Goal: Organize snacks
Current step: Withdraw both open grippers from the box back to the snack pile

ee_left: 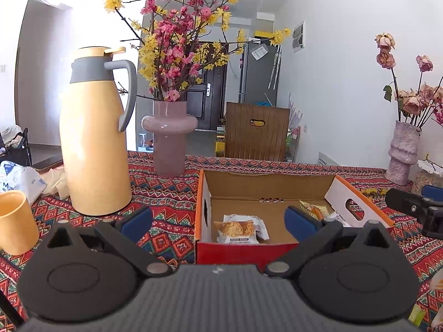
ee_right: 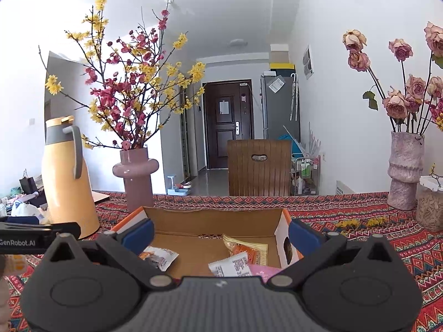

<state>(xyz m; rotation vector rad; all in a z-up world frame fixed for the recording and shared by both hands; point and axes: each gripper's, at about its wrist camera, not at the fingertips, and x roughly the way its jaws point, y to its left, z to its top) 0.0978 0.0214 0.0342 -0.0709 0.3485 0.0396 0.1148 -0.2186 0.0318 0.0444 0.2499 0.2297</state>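
Several snack packets (ee_right: 238, 262) already lie in our cardboard box (ee_left: 265, 185), both grippers (ee_left: 218, 218) (ee_right: 220, 235) gape wide and empty, so little seems left.

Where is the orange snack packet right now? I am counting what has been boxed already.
The orange snack packet lies inside the cardboard box, toward its right wall, just behind a white packet; the left wrist view shows only its edge.

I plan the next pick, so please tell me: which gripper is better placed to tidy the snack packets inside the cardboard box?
Probably the right gripper: open, above the box and its packets.
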